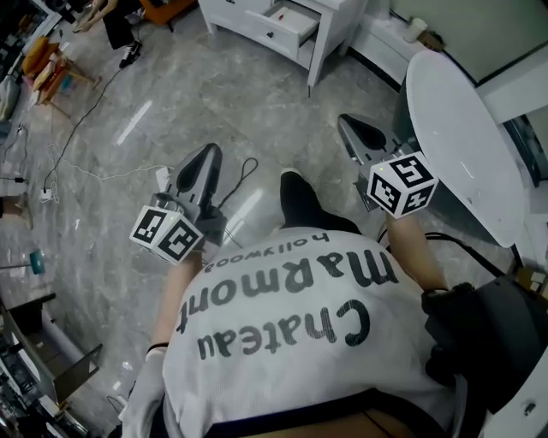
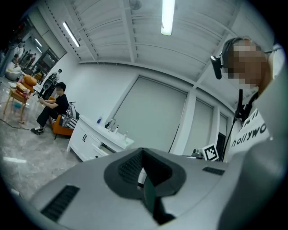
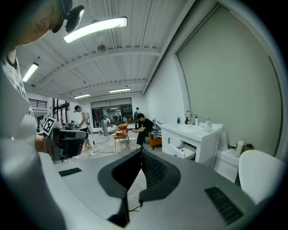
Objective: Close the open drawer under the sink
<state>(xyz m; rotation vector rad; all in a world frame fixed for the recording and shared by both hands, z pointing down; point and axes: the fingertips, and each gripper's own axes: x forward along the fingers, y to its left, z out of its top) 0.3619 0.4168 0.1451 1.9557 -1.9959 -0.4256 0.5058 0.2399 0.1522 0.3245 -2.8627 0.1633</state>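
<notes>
White shirt [image 1: 291, 334] — grey marble floor [image 1: 197, 94], open drawer [image 1: 291, 21]

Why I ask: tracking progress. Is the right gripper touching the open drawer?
Apart. The head view shows bare floor between the right gripper and the open drawer; the right gripper view shows the drawer well ahead.
</notes>
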